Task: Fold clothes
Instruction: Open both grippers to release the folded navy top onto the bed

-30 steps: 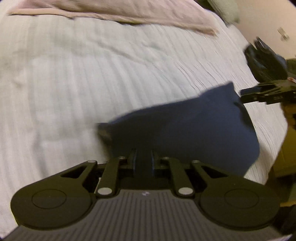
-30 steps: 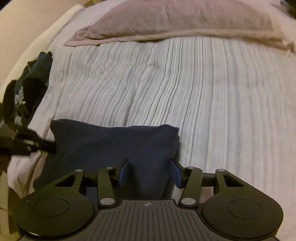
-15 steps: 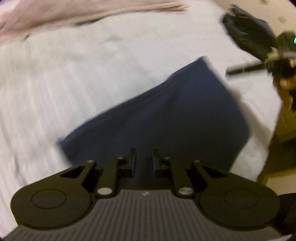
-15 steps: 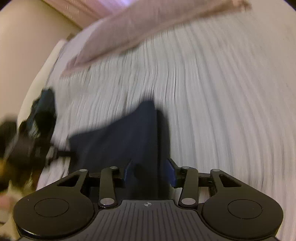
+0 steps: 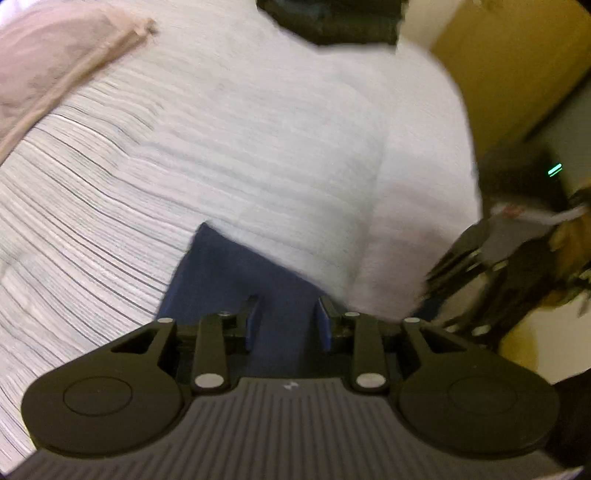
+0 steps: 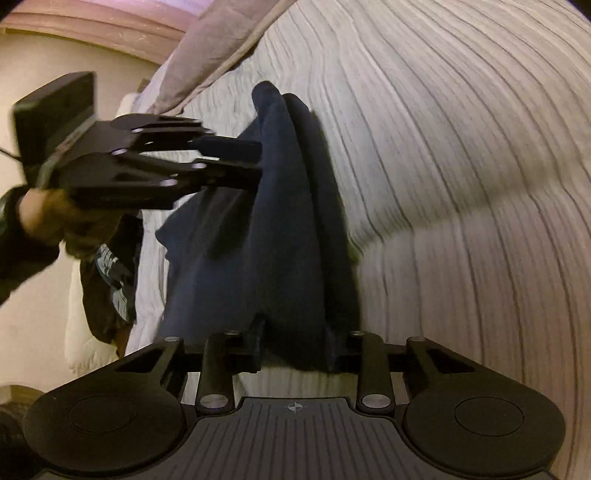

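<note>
A folded navy blue garment [image 6: 273,236] is lifted off the striped white bed [image 6: 461,184], hanging bunched between both grippers. My right gripper [image 6: 293,347] has its fingers part open with the garment's near end between them. My left gripper [image 5: 288,325] also stands part open with navy cloth [image 5: 236,280] between its fingers. In the right wrist view the left gripper [image 6: 255,162] comes in from the left, its tips against the garment's upper edge.
A pink-grey blanket [image 5: 55,74] lies across the far end of the bed. A heap of dark clothes [image 6: 110,280] sits at the bed's left edge, also seen in the left wrist view [image 5: 332,22]. A yellow wall [image 5: 509,62] lies beyond the bed corner.
The garment has gone from lying flat on the bed to being lifted and bunched. Both grippers swung round quickly; the left gripper's fingers have opened wider.
</note>
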Demonstrator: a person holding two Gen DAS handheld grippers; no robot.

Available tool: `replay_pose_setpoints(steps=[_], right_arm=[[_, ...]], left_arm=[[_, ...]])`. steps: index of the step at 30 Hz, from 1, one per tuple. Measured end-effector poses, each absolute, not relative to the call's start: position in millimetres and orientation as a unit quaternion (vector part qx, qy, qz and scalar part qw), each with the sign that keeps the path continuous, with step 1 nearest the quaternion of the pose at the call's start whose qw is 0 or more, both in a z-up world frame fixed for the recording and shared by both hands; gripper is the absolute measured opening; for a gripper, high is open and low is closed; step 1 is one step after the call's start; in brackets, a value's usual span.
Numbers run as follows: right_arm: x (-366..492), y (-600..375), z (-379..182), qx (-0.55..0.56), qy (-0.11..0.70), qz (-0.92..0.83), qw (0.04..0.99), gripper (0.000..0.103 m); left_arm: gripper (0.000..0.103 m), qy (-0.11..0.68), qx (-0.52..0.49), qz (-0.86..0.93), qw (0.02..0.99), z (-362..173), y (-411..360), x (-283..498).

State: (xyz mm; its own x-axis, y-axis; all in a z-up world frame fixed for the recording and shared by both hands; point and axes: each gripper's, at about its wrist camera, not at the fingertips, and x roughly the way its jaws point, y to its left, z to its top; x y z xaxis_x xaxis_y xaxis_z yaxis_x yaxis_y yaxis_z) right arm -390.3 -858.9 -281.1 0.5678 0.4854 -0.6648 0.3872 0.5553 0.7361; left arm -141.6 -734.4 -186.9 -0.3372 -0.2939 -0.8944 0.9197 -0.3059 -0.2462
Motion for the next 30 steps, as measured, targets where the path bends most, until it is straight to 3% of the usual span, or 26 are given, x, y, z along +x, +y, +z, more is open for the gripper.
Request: replay_pose_setpoints(steps=[9, 15, 17, 22, 25, 26, 27, 30], right_arm=[[-418.6, -842.4, -272.4, 0.477, 0.435, -0.051, 0.762, 0.030], [-434.6, -809.0, -231.7, 0.456, 0.397, -0.119, 0.788, 0.030], [-431.7, -800.5, -223.5, 0.471, 0.356, -0.129, 0.797, 0.030], [-429.0, -782.7, -239.2, 0.515, 0.312, -0.161, 0.781, 0.031], [-438.2, -773.5, -253.3, 0.539, 0.303, -0.193, 0.762, 0.032], [-445.8, -770.3, -253.9, 0.545, 0.303, -0.208, 0.754, 0.047], [-456.5, -765.0, -253.4, 0.556, 0.294, -0.221, 0.745, 0.071], [-482.4, -750.4, -258.4, 0.606, 0.256, -0.235, 0.716, 0.074]], left_arm=[[0.036, 0.393, 0.433, -0.697, 0.415, -227.3, -746.0, -145.3], [0.036, 0.386, 0.427, -0.699, 0.425, -210.9, -740.4, -139.9], [0.030, 0.373, 0.426, -0.704, 0.428, -191.8, -733.3, -138.2], [0.030, 0.379, 0.387, -0.734, 0.409, -174.0, -719.6, -144.2], [0.031, 0.359, 0.427, -0.732, 0.391, -198.7, -720.4, -159.1], [0.033, 0.347, 0.442, -0.731, 0.388, -207.6, -720.7, -162.3], [0.035, 0.337, 0.453, -0.730, 0.385, -214.7, -721.1, -164.8], [0.037, 0.331, 0.454, -0.729, 0.390, -209.8, -723.3, -161.9]])
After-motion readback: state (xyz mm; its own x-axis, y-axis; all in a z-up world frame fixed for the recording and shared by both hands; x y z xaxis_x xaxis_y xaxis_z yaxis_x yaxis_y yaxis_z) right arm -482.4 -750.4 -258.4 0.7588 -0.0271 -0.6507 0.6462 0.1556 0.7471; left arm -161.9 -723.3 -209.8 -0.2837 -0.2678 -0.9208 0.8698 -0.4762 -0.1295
